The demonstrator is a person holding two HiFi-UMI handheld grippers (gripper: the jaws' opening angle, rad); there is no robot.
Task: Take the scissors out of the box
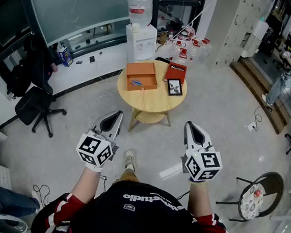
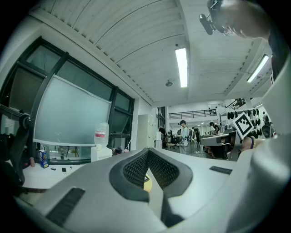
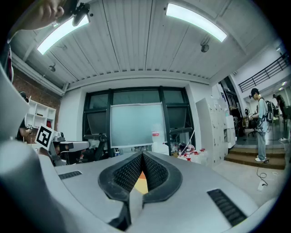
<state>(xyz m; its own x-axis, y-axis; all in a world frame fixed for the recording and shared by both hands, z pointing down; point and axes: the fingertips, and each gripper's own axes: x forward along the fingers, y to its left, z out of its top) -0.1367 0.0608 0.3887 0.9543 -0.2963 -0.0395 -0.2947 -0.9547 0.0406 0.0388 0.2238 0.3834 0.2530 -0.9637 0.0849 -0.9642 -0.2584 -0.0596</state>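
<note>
My left gripper [image 1: 116, 114] and right gripper [image 1: 191, 125] are both closed tight and hold nothing.
They hang over bare floor [image 1: 77, 132], well apart from the round table [image 1: 149, 102]. The scissors [image 1: 137, 82] lie in the orange box [image 1: 141, 65] on it, beside a framed picture [image 1: 174, 87].

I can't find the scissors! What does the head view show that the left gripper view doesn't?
Only the head view shows the orange box open on the round table, the blue scissors inside it, and the left gripper from above. Only the left gripper view shows the ceiling light and that gripper's jaws shut together, holding nothing. Both show the water dispenser and the right gripper.
</note>
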